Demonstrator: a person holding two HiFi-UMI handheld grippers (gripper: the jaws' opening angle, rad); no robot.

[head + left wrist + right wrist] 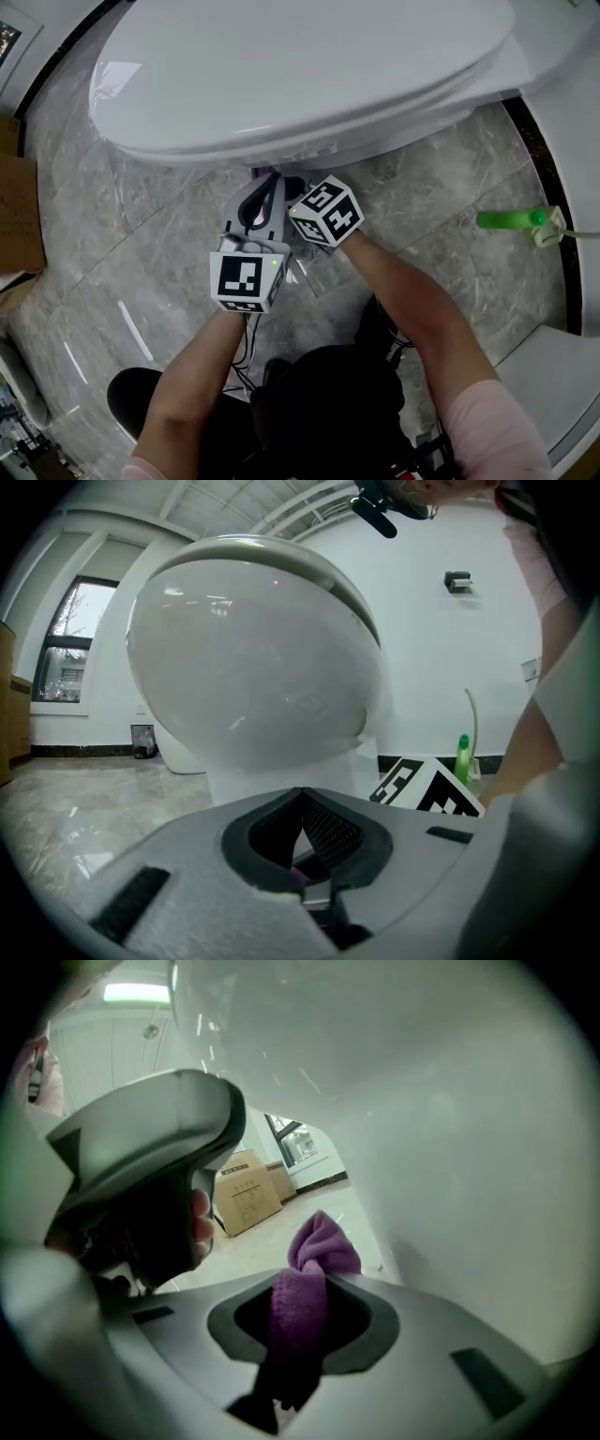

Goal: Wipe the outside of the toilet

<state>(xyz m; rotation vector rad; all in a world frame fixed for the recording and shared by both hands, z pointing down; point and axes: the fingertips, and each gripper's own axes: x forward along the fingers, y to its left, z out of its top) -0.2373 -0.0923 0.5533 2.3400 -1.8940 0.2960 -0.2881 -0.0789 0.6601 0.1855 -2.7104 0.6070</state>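
Nearest, the right gripper [302, 1290] has its jaws clamped on a purple cloth [322, 1241]. A tuft of the cloth stands out past the tips, just beside the curved white wall of the toilet [469, 1147], though I cannot tell whether it actually touches. The left gripper [302, 795] is close beside the right, its jaws together with their tips meeting. A small purplish sliver shows low in the gap, too little to name, so this gripper seems to carry nothing. From the head view both tools sit low at the front of the bowl, tucked under the overhang of the closed lid [281, 84]. That suggests the wiping is in hand on the lower front of the bowl. The porcelain looks evenly glossy, with no streaks, damp patches or dirt to mark wiped areas from unwiped ones, so the share done cannot be read. In my judgement the lid top, the flanks and the foot likely remain. Farther off on the marbled floor [122, 281] lies a green spray bottle [511, 220] to the right, well apart from the grippers, and a cardboard box [17, 216] stands at the left edge.
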